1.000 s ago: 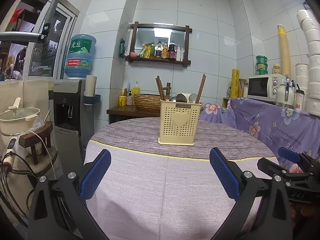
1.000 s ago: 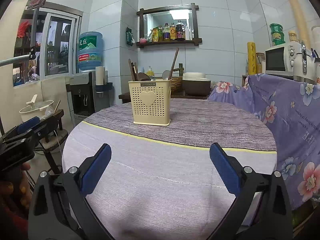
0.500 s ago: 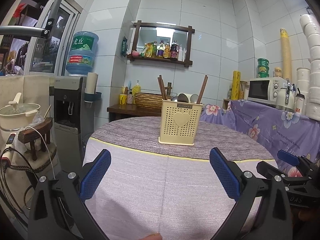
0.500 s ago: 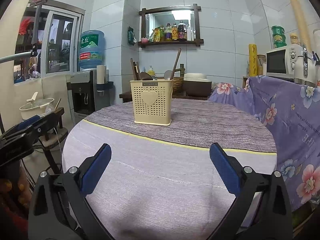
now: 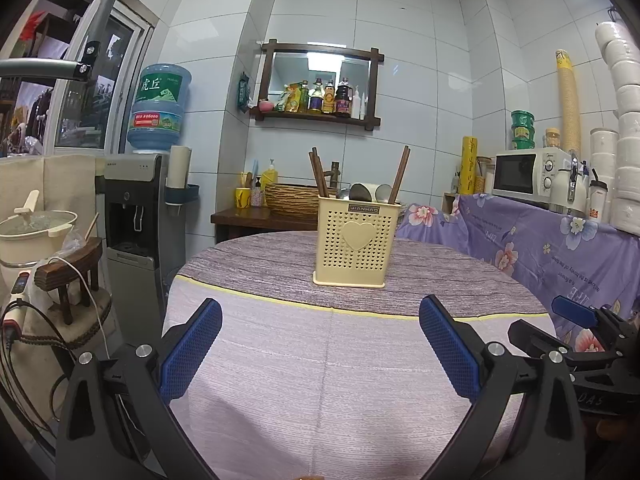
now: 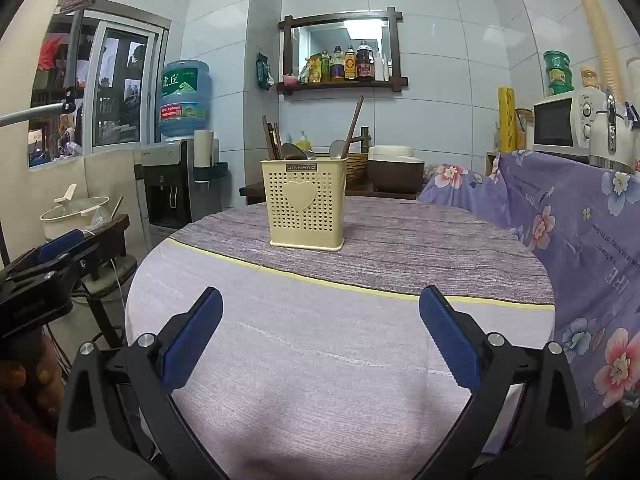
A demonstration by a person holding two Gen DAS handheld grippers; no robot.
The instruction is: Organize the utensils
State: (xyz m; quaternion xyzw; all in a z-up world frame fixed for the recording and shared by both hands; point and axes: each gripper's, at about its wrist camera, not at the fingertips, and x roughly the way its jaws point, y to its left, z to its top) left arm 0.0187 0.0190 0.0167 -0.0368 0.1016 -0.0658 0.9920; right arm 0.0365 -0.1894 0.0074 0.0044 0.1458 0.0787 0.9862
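Note:
A cream perforated utensil holder (image 5: 354, 242) with a heart on its front stands upright at the far middle of the round table (image 5: 320, 360); it also shows in the right wrist view (image 6: 306, 204). Brown chopsticks (image 5: 399, 174) and metal spoons (image 5: 360, 192) stick up out of it. My left gripper (image 5: 320, 344) is open and empty, held over the near part of the table, well short of the holder. My right gripper (image 6: 320, 340) is open and empty too, beside it on the right.
A water dispenser (image 5: 136, 208) and a stool with a pot (image 5: 36, 232) stand left of the table. A counter under a purple floral cloth (image 5: 560, 248) with a microwave (image 5: 528, 172) runs along the right. A wooden side table (image 5: 264, 216) is behind.
Both grippers have tilted up and drawn back slightly, so the holder sits a little lower and smaller in view. Both stay open and empty.

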